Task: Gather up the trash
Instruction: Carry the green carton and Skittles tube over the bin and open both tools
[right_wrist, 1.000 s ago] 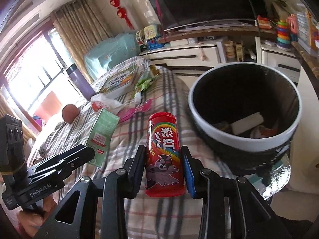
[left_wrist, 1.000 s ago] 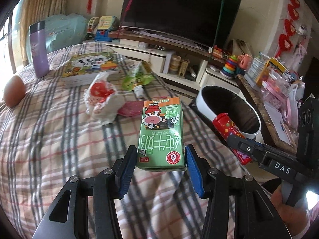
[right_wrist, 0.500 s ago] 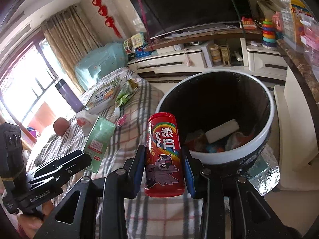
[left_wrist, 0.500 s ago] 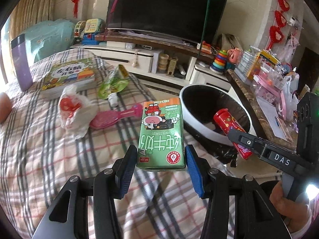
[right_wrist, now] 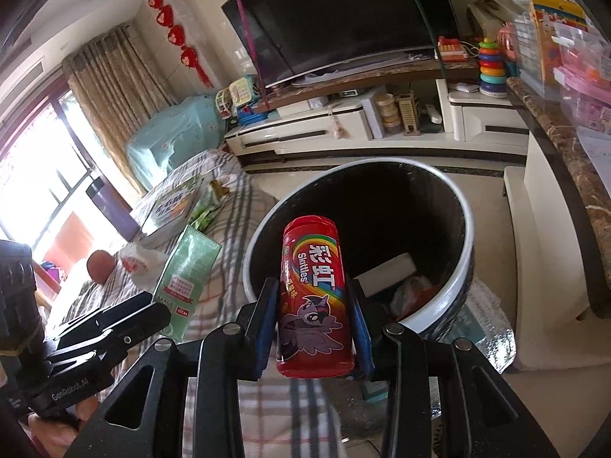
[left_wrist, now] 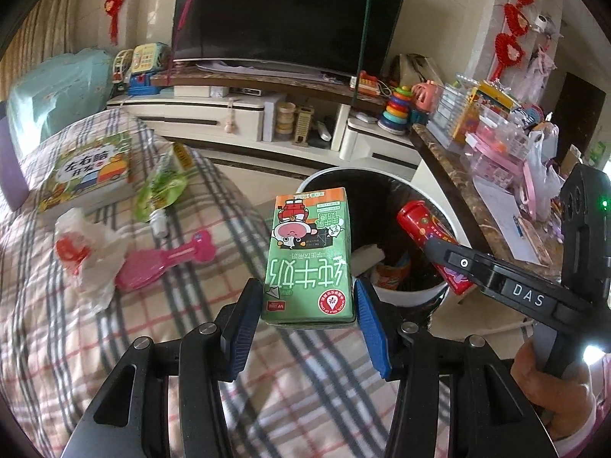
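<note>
My left gripper (left_wrist: 307, 318) is shut on a green milk carton (left_wrist: 308, 255), held above the plaid bed edge beside the bin. My right gripper (right_wrist: 314, 334) is shut on a red Skittles can (right_wrist: 313, 297), held over the near rim of the black bin with a white rim (right_wrist: 464, 263). The bin (left_wrist: 452, 229) holds a white block and wrappers. The can (left_wrist: 431, 240) and the carton (right_wrist: 187, 267) each show in the other wrist view. A crumpled white and red wrapper (left_wrist: 88, 252) and a green pouch (left_wrist: 160, 191) lie on the bed.
A pink brush (left_wrist: 168, 263) and a picture book (left_wrist: 91, 171) lie on the plaid bed (left_wrist: 46, 343). A TV stand (left_wrist: 244, 122) with toys runs along the back. A cluttered marble counter (left_wrist: 458, 175) stands right of the bin.
Both grippers have moved forward and to the right toward the bin with their loads. The Skittles can now hangs over the bin's rim. The carton is closer to the bin.
</note>
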{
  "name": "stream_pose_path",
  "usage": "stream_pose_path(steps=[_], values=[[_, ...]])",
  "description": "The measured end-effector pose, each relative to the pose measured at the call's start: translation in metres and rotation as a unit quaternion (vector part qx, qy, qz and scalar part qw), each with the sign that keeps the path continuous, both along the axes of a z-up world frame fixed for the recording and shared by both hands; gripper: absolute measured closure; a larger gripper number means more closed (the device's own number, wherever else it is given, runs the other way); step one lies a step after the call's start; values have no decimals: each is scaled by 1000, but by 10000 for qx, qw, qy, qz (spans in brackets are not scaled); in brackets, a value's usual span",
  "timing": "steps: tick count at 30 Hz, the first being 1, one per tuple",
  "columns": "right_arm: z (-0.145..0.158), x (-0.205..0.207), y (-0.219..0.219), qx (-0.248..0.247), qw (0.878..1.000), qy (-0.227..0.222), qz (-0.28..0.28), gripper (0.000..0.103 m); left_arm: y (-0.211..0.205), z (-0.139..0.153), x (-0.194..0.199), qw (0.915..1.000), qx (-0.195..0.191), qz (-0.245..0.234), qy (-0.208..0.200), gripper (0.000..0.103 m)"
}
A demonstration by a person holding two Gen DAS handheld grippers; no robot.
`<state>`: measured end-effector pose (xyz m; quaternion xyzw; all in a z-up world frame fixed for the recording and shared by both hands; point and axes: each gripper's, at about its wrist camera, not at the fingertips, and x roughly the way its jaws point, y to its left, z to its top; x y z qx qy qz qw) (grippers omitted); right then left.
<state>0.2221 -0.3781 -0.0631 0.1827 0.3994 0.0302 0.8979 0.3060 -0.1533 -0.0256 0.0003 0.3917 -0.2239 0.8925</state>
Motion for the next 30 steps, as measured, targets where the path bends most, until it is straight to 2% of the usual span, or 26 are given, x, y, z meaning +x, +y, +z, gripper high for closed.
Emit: stream_pose_path(steps=[16,30], values=[[-4,18,-26,-84,9998,94,-136,67,-31,-6,35,9997,115,-169,137,55],[-10,32,-35,-132,9996,206,-167,67,-53,-9,48,9994,227,-258,98,55]])
